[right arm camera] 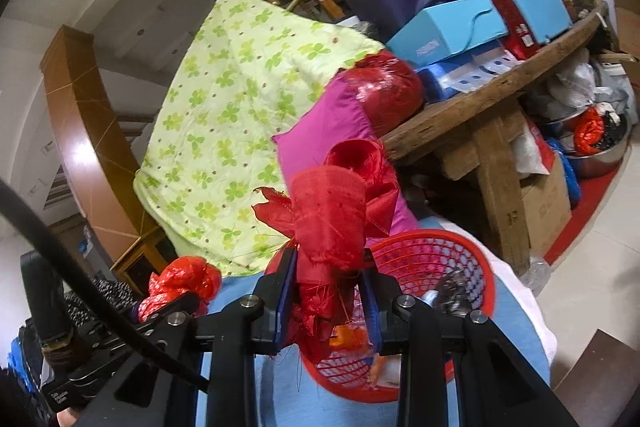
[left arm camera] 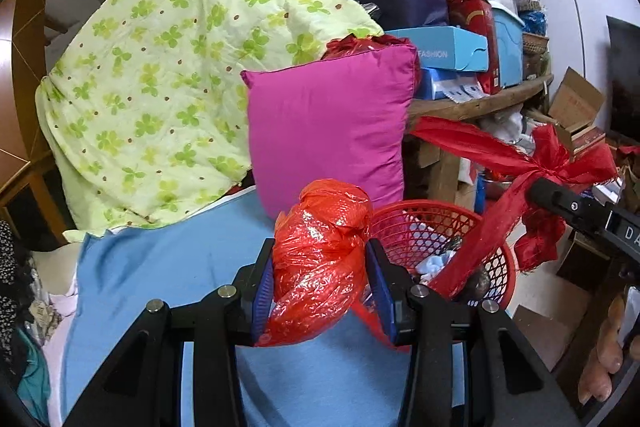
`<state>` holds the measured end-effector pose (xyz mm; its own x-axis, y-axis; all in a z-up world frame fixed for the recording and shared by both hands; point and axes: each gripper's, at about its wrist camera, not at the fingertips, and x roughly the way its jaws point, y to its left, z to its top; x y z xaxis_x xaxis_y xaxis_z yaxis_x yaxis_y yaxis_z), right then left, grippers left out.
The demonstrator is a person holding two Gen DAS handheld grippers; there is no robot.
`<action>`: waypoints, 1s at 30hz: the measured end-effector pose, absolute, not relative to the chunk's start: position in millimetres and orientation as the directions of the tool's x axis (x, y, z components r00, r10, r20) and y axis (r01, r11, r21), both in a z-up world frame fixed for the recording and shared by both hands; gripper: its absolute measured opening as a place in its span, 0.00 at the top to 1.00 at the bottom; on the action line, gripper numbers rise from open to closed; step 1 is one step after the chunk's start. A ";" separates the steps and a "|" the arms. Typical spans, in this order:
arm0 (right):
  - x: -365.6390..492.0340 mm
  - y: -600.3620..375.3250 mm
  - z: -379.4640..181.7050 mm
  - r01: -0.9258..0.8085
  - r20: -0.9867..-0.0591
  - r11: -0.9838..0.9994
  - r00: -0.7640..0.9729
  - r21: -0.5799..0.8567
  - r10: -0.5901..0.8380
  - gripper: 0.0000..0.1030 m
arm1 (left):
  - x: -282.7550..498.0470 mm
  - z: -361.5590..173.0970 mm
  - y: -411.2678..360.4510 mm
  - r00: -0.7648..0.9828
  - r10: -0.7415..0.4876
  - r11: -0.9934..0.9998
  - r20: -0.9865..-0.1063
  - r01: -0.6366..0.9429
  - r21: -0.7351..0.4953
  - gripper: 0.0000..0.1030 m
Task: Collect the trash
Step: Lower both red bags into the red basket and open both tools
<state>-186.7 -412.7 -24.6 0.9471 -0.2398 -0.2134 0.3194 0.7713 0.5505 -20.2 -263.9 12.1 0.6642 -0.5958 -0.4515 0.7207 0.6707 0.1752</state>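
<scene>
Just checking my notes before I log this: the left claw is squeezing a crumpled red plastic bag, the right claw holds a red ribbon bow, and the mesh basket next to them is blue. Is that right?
Not quite: the basket is red, not blue, as the right wrist view shows. The rest stands: the left claw squeezes the crumpled red plastic bag, and the right claw holds the red ribbon bow.

Crumpled red plastic bag (left arm camera: 320, 259) and red ribbon (right arm camera: 332, 227) beside mesh basket (right arm camera: 432, 259).
</scene>
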 end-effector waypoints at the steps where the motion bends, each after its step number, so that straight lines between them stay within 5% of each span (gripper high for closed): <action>1: -189.7 -416.7 -25.7 0.330 -0.214 0.763 0.944 0.556 -0.252 0.69 | -19.8 11.0 -265.5 0.650 -0.612 0.660 -0.450 0.734 0.160 0.56; 11: -209.6 -437.9 -23.7 0.489 -0.224 0.729 0.871 0.478 -0.438 0.69 | -8.2 -2.2 -290.4 0.456 -0.740 0.539 -0.495 0.842 -0.030 0.55; 30: -178.7 -471.1 -44.9 0.524 -0.302 0.668 0.851 0.529 -0.429 0.67 | 1.9 -31.0 -332.3 0.274 -0.799 0.422 -0.535 0.890 -0.175 0.55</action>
<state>-178.7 -471.1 -44.9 0.8513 -0.4291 -0.3021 0.5241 0.6677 0.5286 1.9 -332.3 -31.0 0.2740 -0.7992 -0.5350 0.8896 0.4220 -0.1747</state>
